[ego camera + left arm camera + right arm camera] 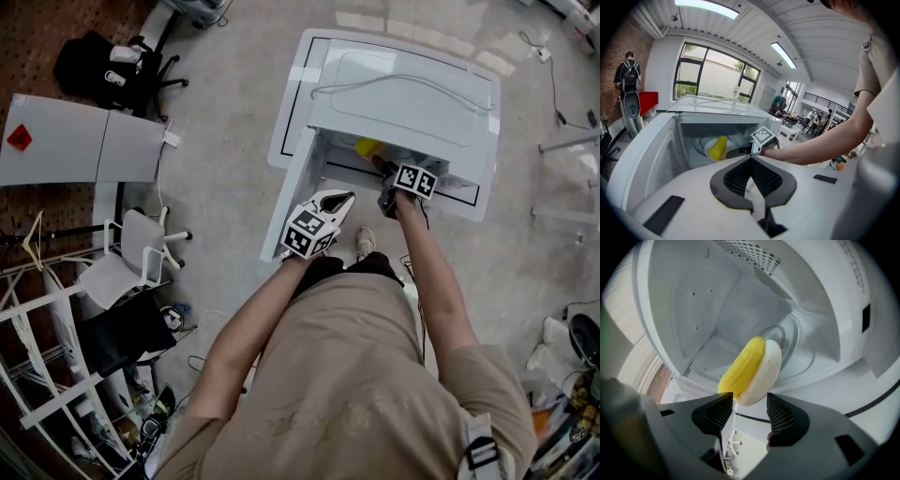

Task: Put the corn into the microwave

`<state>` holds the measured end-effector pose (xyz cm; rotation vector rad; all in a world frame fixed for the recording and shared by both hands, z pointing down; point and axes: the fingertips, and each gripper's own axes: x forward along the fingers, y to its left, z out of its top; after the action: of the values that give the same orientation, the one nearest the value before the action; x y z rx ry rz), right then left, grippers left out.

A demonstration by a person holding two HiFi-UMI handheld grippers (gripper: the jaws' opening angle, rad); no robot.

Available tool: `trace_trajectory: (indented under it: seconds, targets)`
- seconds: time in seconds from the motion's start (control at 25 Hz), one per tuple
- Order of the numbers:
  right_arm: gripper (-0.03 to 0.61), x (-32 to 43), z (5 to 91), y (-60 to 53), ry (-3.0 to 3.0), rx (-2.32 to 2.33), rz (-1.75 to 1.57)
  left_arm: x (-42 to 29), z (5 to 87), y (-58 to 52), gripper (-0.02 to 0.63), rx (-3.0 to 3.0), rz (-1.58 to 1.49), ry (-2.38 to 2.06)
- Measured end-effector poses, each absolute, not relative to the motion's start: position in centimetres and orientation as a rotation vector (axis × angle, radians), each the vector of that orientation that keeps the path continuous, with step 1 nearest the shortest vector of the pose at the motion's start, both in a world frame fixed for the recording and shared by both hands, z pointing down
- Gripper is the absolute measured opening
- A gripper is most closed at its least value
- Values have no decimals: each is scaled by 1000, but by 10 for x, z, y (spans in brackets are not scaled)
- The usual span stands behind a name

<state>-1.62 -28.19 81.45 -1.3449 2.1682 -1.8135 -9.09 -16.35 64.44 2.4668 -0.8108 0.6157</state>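
Corn: yellow cob (pixel 743 366) with a smooth white rounded part along one side, perhaps its cut face. It lies tilted inside the microwave's chamber, near the front opening. From the head view it shows as a yellow spot (pixel 367 146) at the left of the opening; the left gripper view shows it (pixel 717 147) in front of a pale round shape.
Corn's footing: whether it rests on the turntable (pixel 797 348) or the chamber floor cannot be told.
Right gripper: reaches into the opening (pixel 749 404), jaws spread wide. The cob's near end sits between the tips, close to one pad, with a clear gap to the other. It also shows from above (pixel 384 169) and from the side (pixel 740 151).
Left gripper: held back from the opening, beside the door (pixel 342 199); jaws meet at the tips with nothing between them (pixel 751 159).
Microwave: white, door side facing the person (pixel 403 94), chamber open (pixel 722 110), perforated panel on an inner wall (pixel 693 310).
Door: swung open at the left edge of the opening (pixel 291 202).
Table: white with a black border line; the microwave takes up most of it (pixel 291 112).
Surroundings: a white office chair (pixel 131 258) stands well apart on the floor.
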Motion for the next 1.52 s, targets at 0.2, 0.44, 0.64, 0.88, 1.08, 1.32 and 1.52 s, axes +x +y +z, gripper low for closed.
trace_trajectory:
  seconds: [0.2, 0.44, 0.64, 0.88, 1.08, 1.32, 1.52]
  targets:
    - [223, -13, 827, -268, 2429, -1462, -1727, -90, 645, -159, 3, 2466, 622, -808]
    - [224, 3, 834, -254, 2733, -1951, -1237, -89, 649, -160, 3, 2463, 625, -810]
    - [224, -5, 830, -262, 2776, -2041, -1092, -88, 648, -159, 3, 2460, 629, -808]
    - [224, -10, 828, -279, 2804, -2065, -1060, -89, 649, -159, 3, 2459, 638, -812]
    - [224, -7, 825, -294, 2783, -2120, -1054, -93, 649, -160, 3, 2452, 639, -826]
    - [224, 1, 826, -297, 2724, -2230, -1081, -96, 649, -162, 3, 2447, 638, -839]
    - [224, 13, 821, -304, 2531, -2360, -1235, -96, 647, -162, 3, 2445, 624, -848]
